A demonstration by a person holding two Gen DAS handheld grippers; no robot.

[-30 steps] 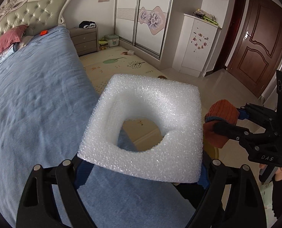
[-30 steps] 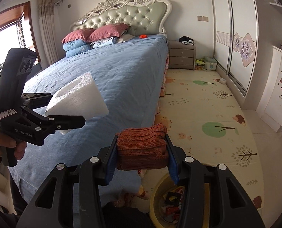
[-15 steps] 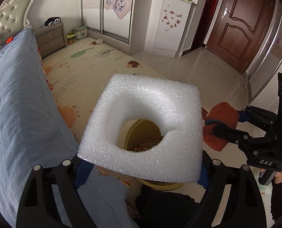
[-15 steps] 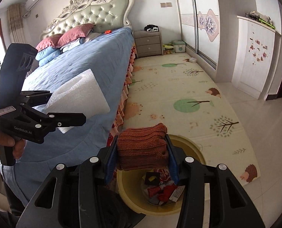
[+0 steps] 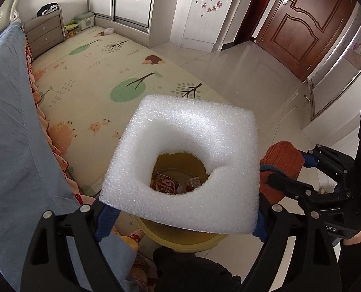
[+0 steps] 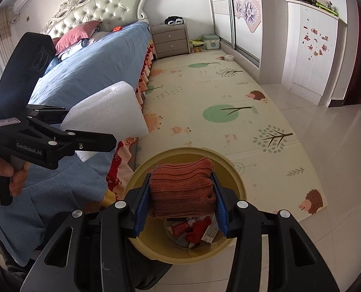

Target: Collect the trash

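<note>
My left gripper (image 5: 180,221) is shut on a white foam block (image 5: 187,163) with a round hole through it, and holds it above a yellow bin (image 5: 180,239). Wrappers show in the bin through the hole. My right gripper (image 6: 181,206) is shut on a folded orange knitted cloth (image 6: 182,189) and holds it over the yellow bin (image 6: 236,170), which holds red wrappers (image 6: 197,228). In the right wrist view the left gripper (image 6: 92,141) holds the foam block (image 6: 107,112) to the left of the bin. In the left wrist view the right gripper (image 5: 286,168) with the cloth (image 5: 280,160) is to the right of the foam.
The bed with a blue cover (image 6: 87,73) runs along the left, its corner beside the bin. A patterned play mat (image 6: 217,112) covers the floor beyond the bin. A nightstand (image 6: 171,40), wardrobes (image 6: 241,14) and a brown door (image 5: 299,24) stand further off.
Both grippers have swung from over the bed to the floor beside it. The yellow bin has come into view and now lies under the foam block and the cloth.
</note>
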